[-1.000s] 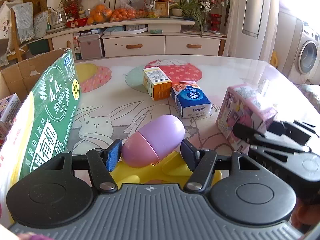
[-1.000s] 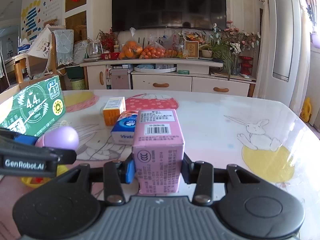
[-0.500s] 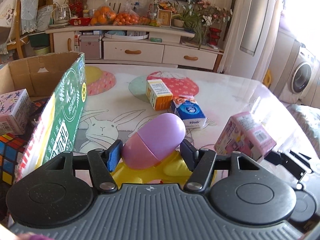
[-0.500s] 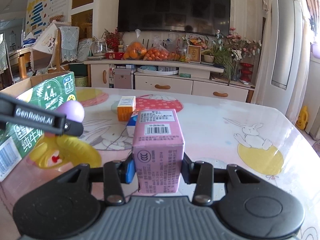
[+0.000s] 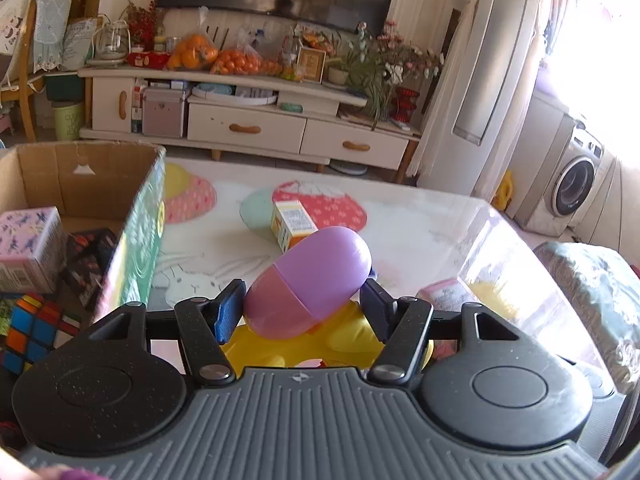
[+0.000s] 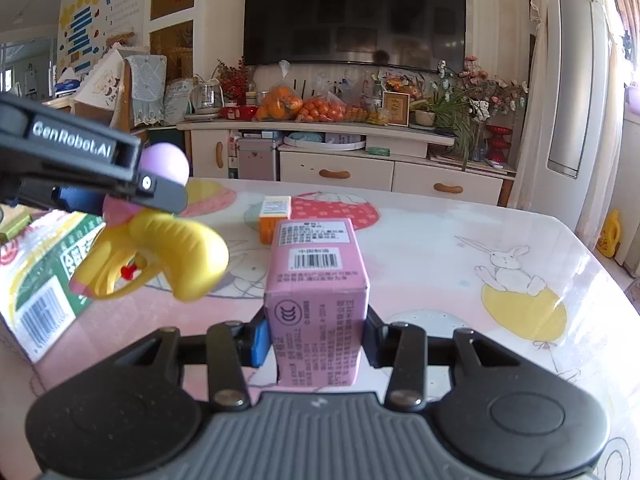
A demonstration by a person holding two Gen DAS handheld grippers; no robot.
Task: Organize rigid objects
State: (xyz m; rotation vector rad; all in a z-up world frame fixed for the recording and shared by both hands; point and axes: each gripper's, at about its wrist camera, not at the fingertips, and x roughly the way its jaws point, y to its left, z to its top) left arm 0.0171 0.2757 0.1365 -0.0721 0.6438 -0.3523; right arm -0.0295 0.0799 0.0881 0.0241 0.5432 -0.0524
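My left gripper [image 5: 302,306] is shut on a toy water gun [image 5: 316,276] with a purple-and-pink egg-shaped tank and a yellow body. It hangs in the air above the table, just right of the open cardboard box [image 5: 80,176]. The right wrist view shows the yellow grip and red trigger of the toy [image 6: 172,252] level with the box's green side [image 6: 48,276]. My right gripper [image 6: 316,336] is shut on a pink carton [image 6: 316,272] lifted a little over the table [image 6: 440,248]. That carton [image 5: 444,296] also shows low on the right in the left wrist view.
Inside the cardboard box lie a lilac box [image 5: 28,244], a black box [image 5: 92,256] and a colour cube [image 5: 32,328]. An orange carton [image 5: 292,224] stands mid-table. A TV cabinet and a washing machine stand beyond the table's far edge.
My left gripper has risen with the toy and tilted, so the inside of the cardboard box has come into view. The right gripper has drifted a little with the pink carton.
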